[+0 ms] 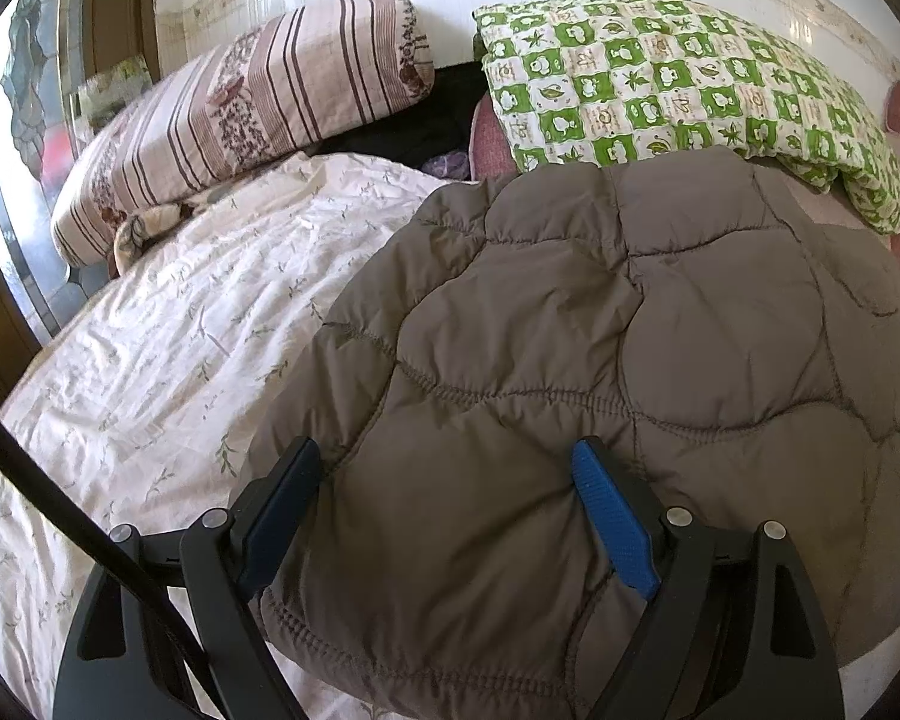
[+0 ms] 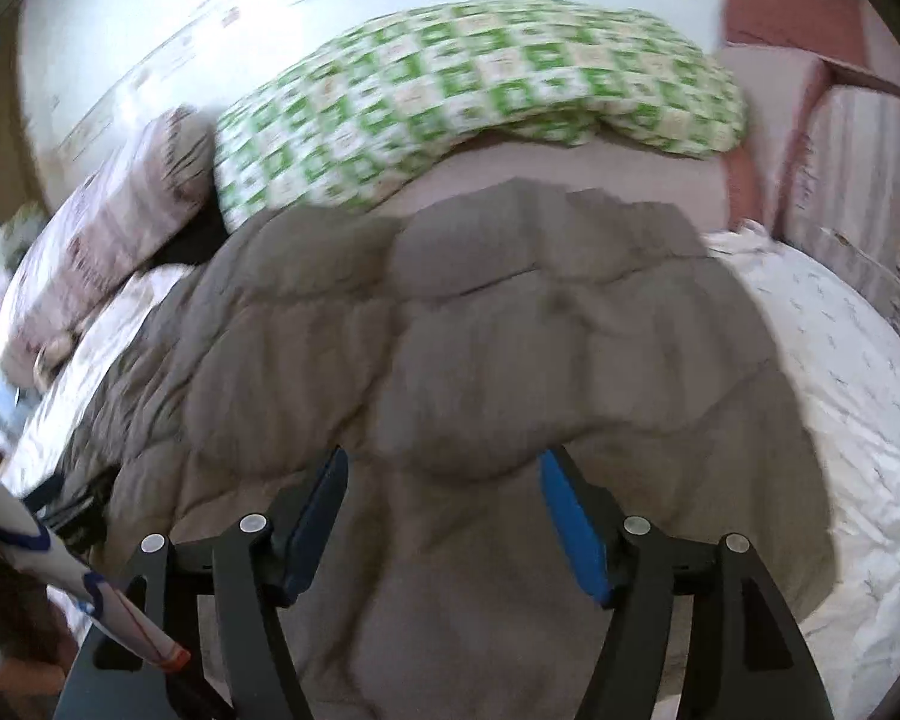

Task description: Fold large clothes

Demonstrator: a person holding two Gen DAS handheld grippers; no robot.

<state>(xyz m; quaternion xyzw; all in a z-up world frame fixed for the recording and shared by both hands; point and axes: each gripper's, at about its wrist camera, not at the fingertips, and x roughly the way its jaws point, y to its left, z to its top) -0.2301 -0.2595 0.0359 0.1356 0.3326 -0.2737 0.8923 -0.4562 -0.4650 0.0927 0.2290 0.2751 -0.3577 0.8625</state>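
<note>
We see the brown quilted puffer garment (image 1: 600, 330) lying folded on the white floral bedsheet (image 1: 150, 360), its bulk running away toward the far pillows. Our left gripper (image 1: 450, 480) and right gripper (image 2: 444, 480) both hover with jaws spread, gripping nothing, straddling its near edge.

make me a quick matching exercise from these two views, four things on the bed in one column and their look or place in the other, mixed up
Column one:
1. quilted jacket
2. checked pillow
3. striped pillow
4. bed sheet

Column two:
a. pale with small sprigs, wrinkled, under the garment
b. green and white, at the far edge by the wall
c. grey-brown, lying between both sets of jaws
d. pink with dark bands, far left

Pairs: 1-c, 2-b, 3-d, 4-a
</note>
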